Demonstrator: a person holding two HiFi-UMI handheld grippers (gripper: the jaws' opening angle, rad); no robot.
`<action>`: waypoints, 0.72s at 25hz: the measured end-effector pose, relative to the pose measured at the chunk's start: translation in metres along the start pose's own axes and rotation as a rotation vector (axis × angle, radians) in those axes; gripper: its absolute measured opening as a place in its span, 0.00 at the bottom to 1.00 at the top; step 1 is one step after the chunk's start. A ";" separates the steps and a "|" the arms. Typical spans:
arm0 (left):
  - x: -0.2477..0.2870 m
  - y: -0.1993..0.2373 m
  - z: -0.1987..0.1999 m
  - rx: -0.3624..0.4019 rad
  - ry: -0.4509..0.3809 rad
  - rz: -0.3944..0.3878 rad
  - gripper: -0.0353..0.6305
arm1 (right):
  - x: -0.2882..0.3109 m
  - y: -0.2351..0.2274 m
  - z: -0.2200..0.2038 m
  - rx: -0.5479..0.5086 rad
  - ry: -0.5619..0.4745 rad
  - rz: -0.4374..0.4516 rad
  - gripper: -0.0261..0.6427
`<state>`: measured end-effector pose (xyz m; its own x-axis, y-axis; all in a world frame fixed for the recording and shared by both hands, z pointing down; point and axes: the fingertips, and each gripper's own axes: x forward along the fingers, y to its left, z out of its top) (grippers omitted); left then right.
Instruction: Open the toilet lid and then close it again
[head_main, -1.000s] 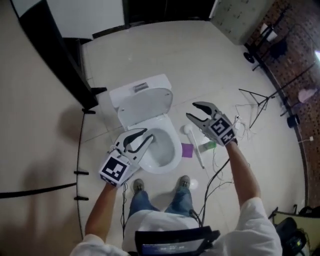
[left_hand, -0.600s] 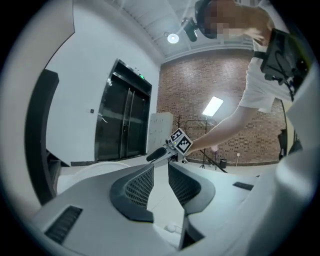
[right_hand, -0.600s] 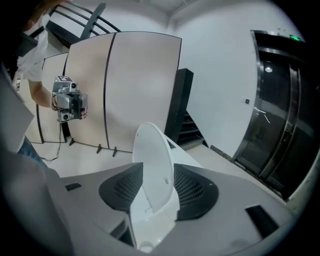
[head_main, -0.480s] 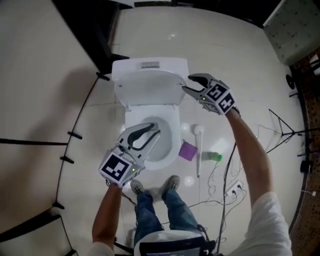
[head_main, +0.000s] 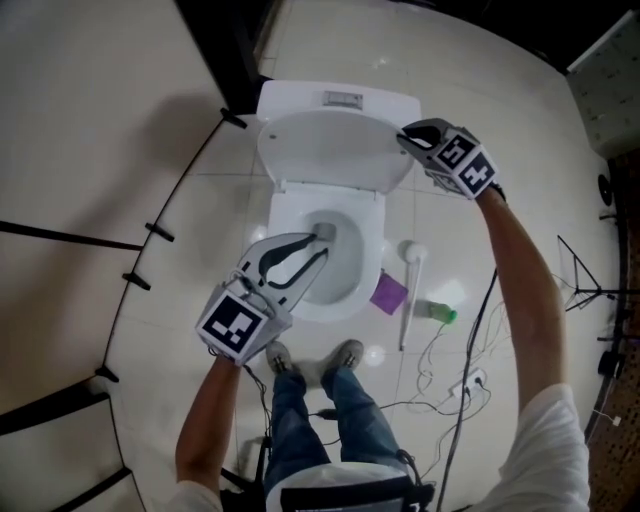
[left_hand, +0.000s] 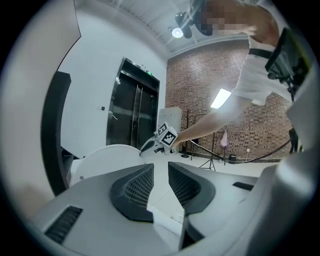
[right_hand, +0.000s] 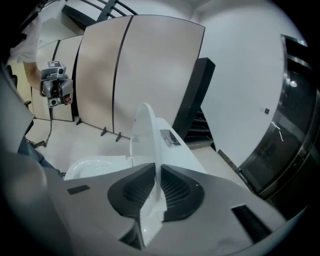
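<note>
The white toilet has its lid (head_main: 330, 150) raised against the tank (head_main: 340, 100), and its bowl (head_main: 335, 270) is uncovered. My right gripper (head_main: 408, 135) is at the lid's right edge and shut on it. In the right gripper view the thin lid edge (right_hand: 145, 135) runs between the pads of that gripper (right_hand: 156, 170). My left gripper (head_main: 322, 248) hovers over the bowl's front left rim, open with a narrow gap and nothing in it. In the left gripper view, beyond its jaws (left_hand: 161, 167), stand the lid (left_hand: 107, 157) and the right gripper (left_hand: 150, 146).
On the floor right of the bowl lie a purple square (head_main: 390, 292), a white brush (head_main: 412, 285) and a green bottle (head_main: 440, 312), with cables (head_main: 470, 380) nearby. A dark partition (head_main: 235, 60) stands to the toilet's left. The person's shoes (head_main: 345, 355) are at the bowl's front.
The right gripper moved from open air to the lid's right edge and closed on it. The left gripper sank over the bowl, still open.
</note>
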<state>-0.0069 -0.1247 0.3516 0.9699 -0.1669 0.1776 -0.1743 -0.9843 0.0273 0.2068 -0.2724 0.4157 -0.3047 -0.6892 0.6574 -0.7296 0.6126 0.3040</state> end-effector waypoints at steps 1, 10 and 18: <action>-0.004 0.001 0.001 0.001 -0.005 0.003 0.18 | -0.004 0.009 0.001 -0.018 0.010 0.008 0.09; -0.058 -0.007 0.004 0.078 -0.016 -0.004 0.18 | -0.061 0.204 -0.044 -0.355 0.070 -0.006 0.09; -0.077 -0.042 -0.066 -0.002 0.014 -0.012 0.18 | -0.046 0.328 -0.111 -0.553 0.095 -0.178 0.10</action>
<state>-0.0852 -0.0664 0.4016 0.9694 -0.1544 0.1910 -0.1634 -0.9861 0.0318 0.0499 0.0030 0.5620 -0.1324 -0.7777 0.6146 -0.3289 0.6194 0.7129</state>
